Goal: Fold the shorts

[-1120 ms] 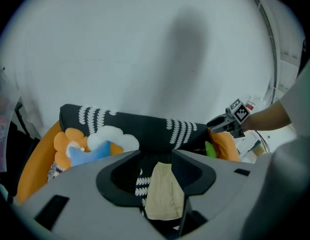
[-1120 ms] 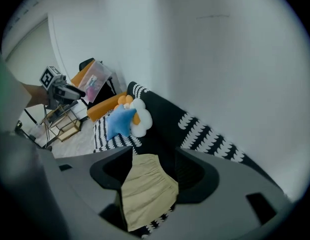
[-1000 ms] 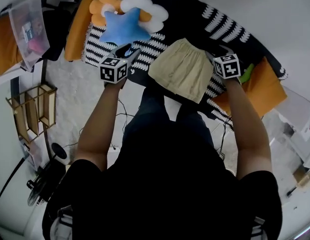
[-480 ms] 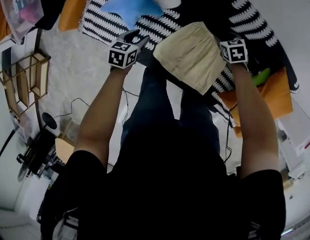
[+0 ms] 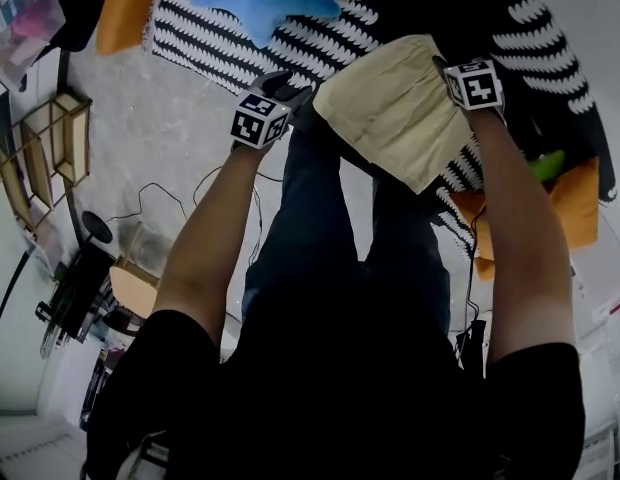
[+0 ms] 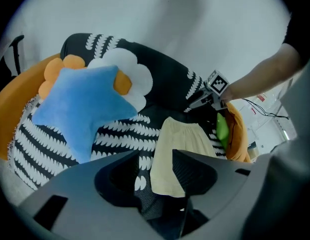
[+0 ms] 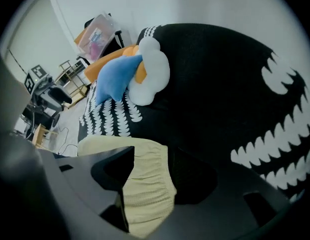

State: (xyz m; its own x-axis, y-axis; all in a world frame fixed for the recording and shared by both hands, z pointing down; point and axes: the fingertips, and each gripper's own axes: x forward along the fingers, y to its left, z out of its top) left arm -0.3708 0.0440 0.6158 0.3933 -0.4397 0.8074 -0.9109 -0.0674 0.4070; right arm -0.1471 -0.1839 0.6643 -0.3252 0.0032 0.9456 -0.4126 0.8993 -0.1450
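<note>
Jaws wide, just opened further and pressing on nothing, the left gripper (image 6: 157,156) and right gripper (image 7: 152,154) have sunk toward the beige shorts (image 5: 395,108), which lie flat beyond each gap on the black-and-white cover (image 5: 220,38), so a first grasp looks close.

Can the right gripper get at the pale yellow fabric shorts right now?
Probably yes: the right gripper has just opened its jaws wider, and the pale yellow fabric shorts show uncovered between them.
</note>
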